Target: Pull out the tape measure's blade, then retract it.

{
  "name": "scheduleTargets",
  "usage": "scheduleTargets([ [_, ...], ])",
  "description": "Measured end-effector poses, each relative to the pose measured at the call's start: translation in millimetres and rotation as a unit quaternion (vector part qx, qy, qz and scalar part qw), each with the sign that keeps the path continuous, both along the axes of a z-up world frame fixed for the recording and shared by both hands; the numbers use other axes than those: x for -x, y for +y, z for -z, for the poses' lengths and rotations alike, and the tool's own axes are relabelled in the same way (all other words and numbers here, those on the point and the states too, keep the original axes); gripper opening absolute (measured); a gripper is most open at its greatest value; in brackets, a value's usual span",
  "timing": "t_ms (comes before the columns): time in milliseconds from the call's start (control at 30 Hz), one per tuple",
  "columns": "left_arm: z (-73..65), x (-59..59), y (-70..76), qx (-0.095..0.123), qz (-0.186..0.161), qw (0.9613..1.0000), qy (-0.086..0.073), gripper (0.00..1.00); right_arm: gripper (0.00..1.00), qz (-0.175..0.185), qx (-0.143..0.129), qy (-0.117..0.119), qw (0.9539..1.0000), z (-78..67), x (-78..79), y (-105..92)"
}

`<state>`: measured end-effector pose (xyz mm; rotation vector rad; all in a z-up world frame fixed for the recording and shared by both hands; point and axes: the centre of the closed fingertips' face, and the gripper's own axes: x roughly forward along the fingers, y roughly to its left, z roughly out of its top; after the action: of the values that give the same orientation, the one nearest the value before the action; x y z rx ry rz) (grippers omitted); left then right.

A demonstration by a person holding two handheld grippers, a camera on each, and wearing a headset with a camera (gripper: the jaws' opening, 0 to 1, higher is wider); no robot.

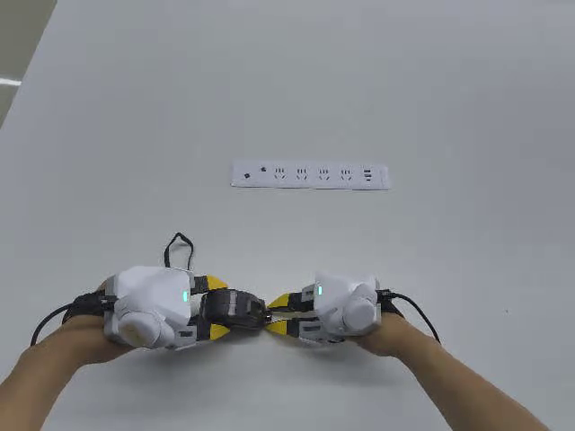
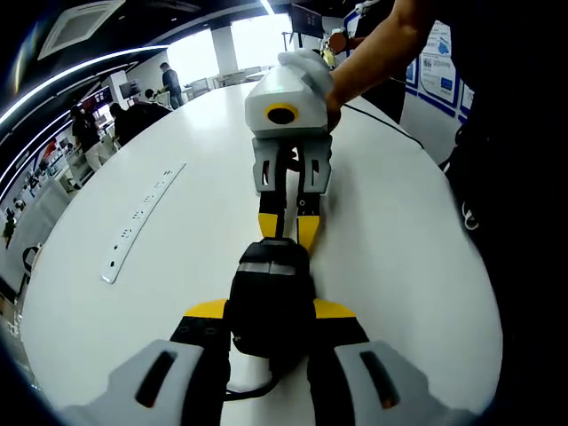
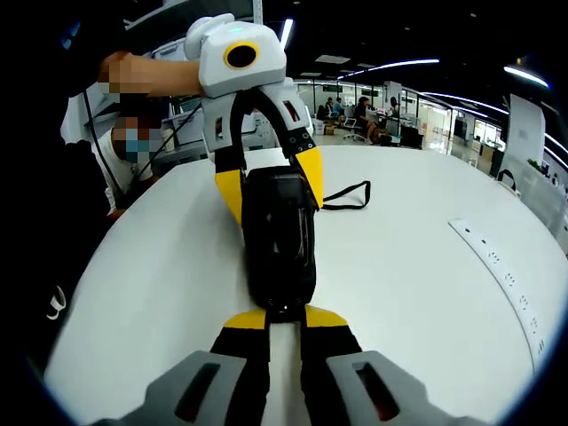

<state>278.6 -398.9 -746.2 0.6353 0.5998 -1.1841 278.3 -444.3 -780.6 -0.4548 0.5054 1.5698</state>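
The black tape measure [image 1: 235,310] lies low over the white table [image 1: 359,81], and my left gripper [image 1: 216,307] is shut on its case. In the left gripper view the case [image 2: 271,297] sits between my yellow fingertips [image 2: 206,310]. My right gripper [image 1: 280,314] faces it from the right, its yellow tips nearly together at the case's mouth, shut on the blade's end. The right gripper view has the case [image 3: 280,235] straight ahead, just past my right gripper [image 3: 286,317]. No length of blade shows between case and tips. The case's black strap [image 1: 180,244] loops out behind.
A white power strip [image 1: 311,174] lies flat across the middle of the table, well beyond the grippers. In the right gripper view a seated person [image 3: 115,169] is near the table's far end. Cables trail from both grippers toward the person's arms.
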Motion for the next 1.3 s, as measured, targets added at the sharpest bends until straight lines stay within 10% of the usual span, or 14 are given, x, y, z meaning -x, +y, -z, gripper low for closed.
scheduleTargets([
  [1300,-1.7,-0.4,0.0,-0.001,-0.008,0.9999,0.008,0.29,0.09,-0.015,0.012,0.003,0.9998,-5.1,-4.7,-50.6],
])
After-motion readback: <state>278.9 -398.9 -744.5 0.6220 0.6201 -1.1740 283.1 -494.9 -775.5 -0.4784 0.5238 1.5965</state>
